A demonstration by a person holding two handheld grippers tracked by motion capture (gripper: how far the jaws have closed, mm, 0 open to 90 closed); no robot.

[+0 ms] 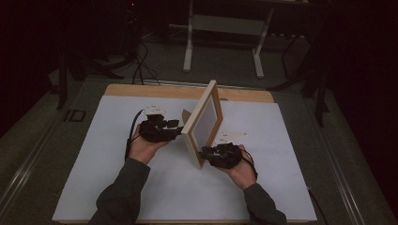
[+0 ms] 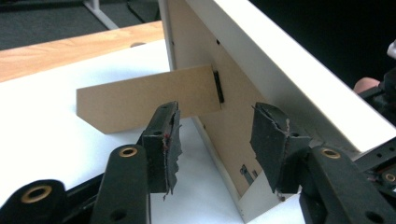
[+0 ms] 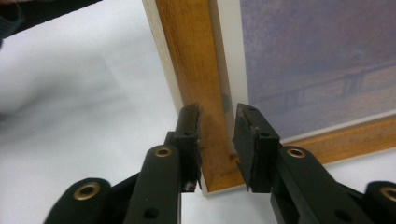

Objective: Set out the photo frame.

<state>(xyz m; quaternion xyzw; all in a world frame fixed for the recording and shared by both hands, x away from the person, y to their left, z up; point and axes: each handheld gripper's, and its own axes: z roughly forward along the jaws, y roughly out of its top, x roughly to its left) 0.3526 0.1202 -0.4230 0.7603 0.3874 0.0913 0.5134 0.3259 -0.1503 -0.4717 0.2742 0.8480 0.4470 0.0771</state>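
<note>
My table point(image 1: 141, 90) has a wooden top, bare along its far edge, and a white sheet point(image 1: 108, 154) covers the rest of it. Beyond it, on the grey floor point(image 1: 225, 63), a white frame stand point(image 1: 224, 26) rests on two feet. Dark cables point(image 1: 140, 63) trail across the floor left of it.

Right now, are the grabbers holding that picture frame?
No. The picture frame stands on its back prop; the left gripper and right gripper are open.
</note>
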